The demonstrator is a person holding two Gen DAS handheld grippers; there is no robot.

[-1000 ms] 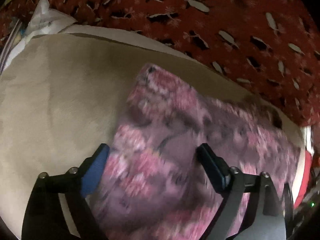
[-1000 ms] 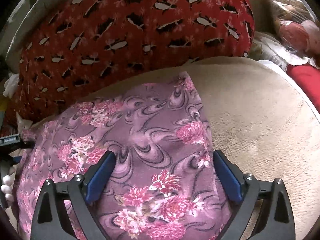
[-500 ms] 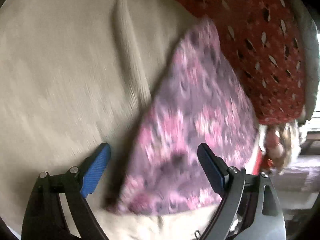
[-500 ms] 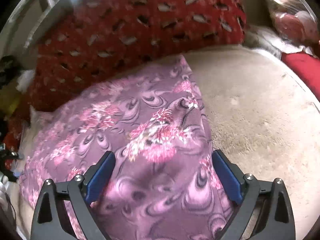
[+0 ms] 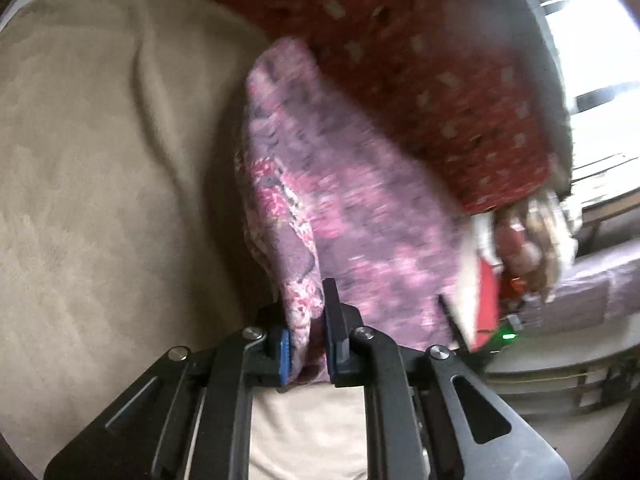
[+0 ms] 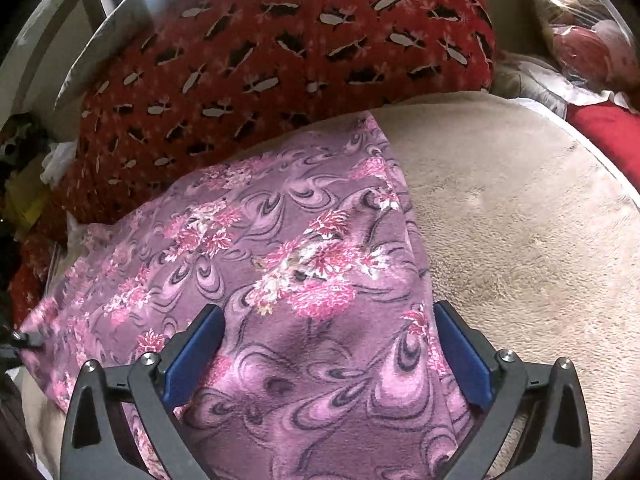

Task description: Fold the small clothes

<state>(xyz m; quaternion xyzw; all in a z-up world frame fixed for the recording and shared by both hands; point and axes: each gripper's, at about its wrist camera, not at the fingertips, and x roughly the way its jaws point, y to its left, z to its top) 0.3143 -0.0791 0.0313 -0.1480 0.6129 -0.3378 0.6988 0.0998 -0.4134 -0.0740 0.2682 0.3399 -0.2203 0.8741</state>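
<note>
Daylit fisheye views; left wrist blurred.

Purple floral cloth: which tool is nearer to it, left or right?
Left. The left tool is shut on a bunched edge of the purple floral cloth, so it is touching. The right tool is open, its fingers straddling the cloth without gripping.

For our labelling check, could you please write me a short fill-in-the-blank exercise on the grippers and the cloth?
1. The left gripper is shut on the ____ floral cloth.
2. The right gripper is ____, its fingers on either side of the cloth.
3. The cloth lies on a ____ blanket.
4. Behind the cloth sits a ____ patterned cushion.

Missing words: purple; open; beige; red
</note>
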